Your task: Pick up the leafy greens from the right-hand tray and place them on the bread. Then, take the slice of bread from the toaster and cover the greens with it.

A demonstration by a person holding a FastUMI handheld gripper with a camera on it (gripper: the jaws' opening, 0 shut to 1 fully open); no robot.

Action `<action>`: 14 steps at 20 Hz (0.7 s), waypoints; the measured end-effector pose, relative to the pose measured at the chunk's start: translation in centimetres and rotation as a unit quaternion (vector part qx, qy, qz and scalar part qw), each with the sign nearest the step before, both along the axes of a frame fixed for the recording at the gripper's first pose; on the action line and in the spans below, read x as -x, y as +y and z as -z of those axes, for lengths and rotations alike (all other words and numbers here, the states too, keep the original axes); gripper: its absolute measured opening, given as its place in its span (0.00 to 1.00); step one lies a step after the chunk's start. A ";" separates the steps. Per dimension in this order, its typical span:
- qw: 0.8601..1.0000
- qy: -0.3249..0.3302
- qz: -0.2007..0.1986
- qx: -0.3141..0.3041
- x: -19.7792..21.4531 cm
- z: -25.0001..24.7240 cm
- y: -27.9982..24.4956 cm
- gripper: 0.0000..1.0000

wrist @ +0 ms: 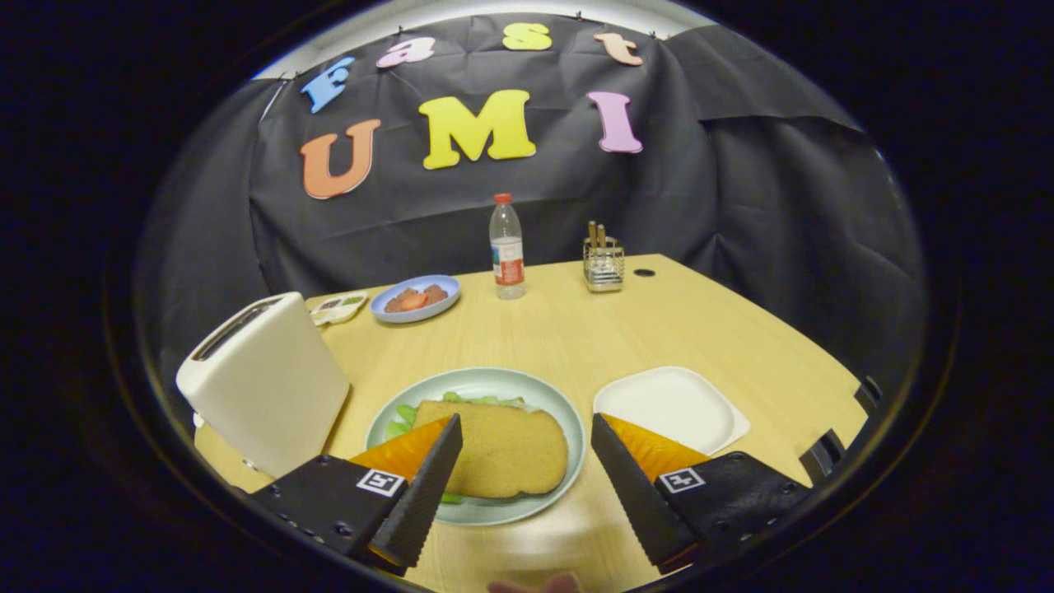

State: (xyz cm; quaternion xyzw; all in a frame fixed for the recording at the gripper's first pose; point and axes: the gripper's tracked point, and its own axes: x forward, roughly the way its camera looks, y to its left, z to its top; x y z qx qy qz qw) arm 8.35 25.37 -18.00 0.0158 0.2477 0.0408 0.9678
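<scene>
A slice of toasted bread (502, 449) lies on a pale green round plate (568, 412), with leafy greens (405, 414) peeking out from under its left and far edges. My gripper (525, 428) stands open just above the plate, its fingers spread either side of the bread and holding nothing. The left finger overlaps the bread's left corner in this view. A white toaster (263, 379) stands to the left of the plate, its slots dark. To the right of the plate sits a bare white square tray (671, 408).
Further back on the wooden table (708, 329) are a blue plate (414, 298) with food, a small white dish (338, 307), a water bottle (507, 247) and a wire holder (603, 262) with sticks. The table's edge runs along the right.
</scene>
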 end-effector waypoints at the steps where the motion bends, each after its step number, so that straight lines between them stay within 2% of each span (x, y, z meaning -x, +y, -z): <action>1: 1.000 -0.024 -0.005 -0.001 0.3 -1.2 -0.4 0.96; 4: 0.994 -0.096 -0.042 -0.016 1.5 -4.8 -0.5 0.96; 6: 0.988 -0.148 -0.048 -0.001 2.5 -7.4 -2.0 0.96; 9: 0.976 -0.210 -0.050 0.007 4.5 -11.7 -4.6 0.96; 14: 0.963 -0.266 -0.034 -0.009 7.1 -17.5 -10.9 0.96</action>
